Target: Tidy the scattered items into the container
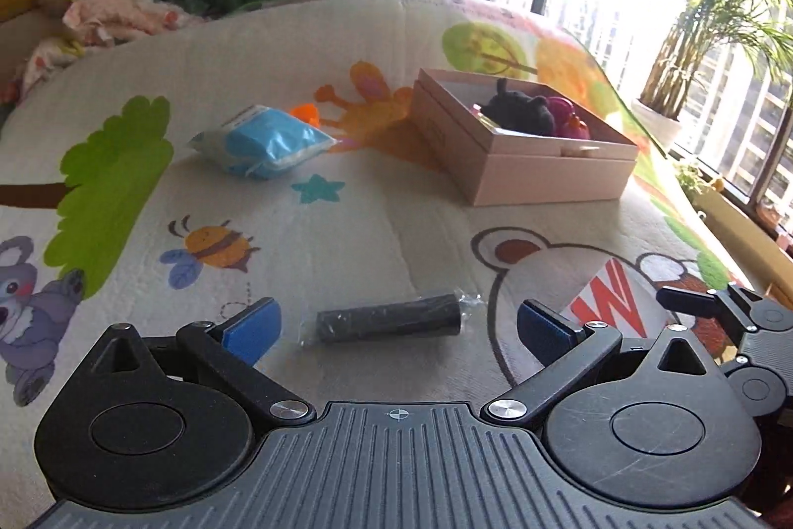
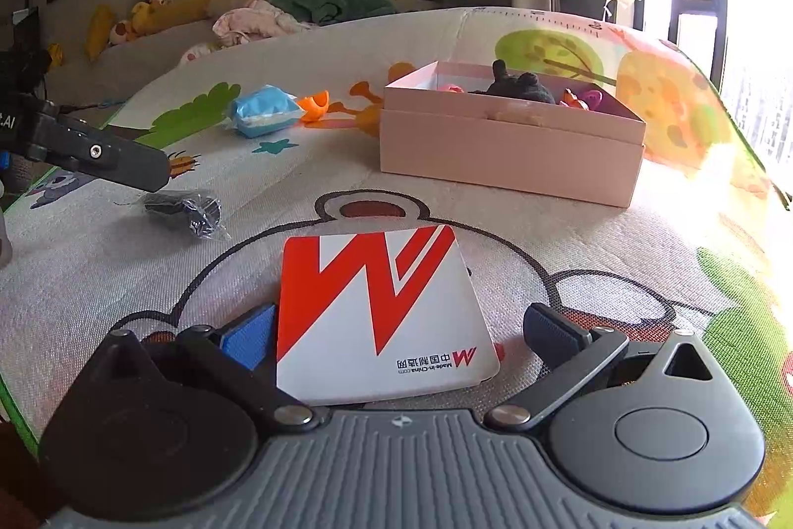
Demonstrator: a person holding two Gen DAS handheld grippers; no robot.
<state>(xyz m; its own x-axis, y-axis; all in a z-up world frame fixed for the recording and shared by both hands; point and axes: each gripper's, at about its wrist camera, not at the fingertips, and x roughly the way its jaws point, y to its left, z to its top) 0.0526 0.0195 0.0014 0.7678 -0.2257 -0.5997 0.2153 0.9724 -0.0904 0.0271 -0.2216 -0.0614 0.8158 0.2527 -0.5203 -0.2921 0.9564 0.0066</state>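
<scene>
The black roll in clear wrap [image 1: 389,321] lies crosswise on the play mat [image 1: 347,212], straight ahead of the left gripper [image 1: 396,328] and level with its fingertips. The left fingers [image 1: 253,328] are spread wide, one off each end of the roll, touching neither. The white and red card [image 2: 381,316] lies flat on the mat between the fingers [image 2: 552,331] of the right gripper [image 2: 399,333], which are also spread wide; its left edge sits against or just beside the left pad, I cannot tell which, and there is a clear gap to the right pad.

Farther out ahead of both grippers stands the pink box [image 1: 535,167], open, with a black plush toy [image 1: 520,110] and some pink and orange toys already inside. Left of the box and beyond the left fingers lie the blue and white packet [image 1: 262,145] and a small orange piece [image 1: 305,114] just behind it, both not yet put away.

Risks, as I judge them: the roll is gripped end to end as things stand, and the loose crinkled wrap at its right end could let the pad slide, so the roll may squirt out. The card is thin and flat on soft matting, so closing fingers may ride over it or bow it rather than lift it, or pinch the mat
</scene>
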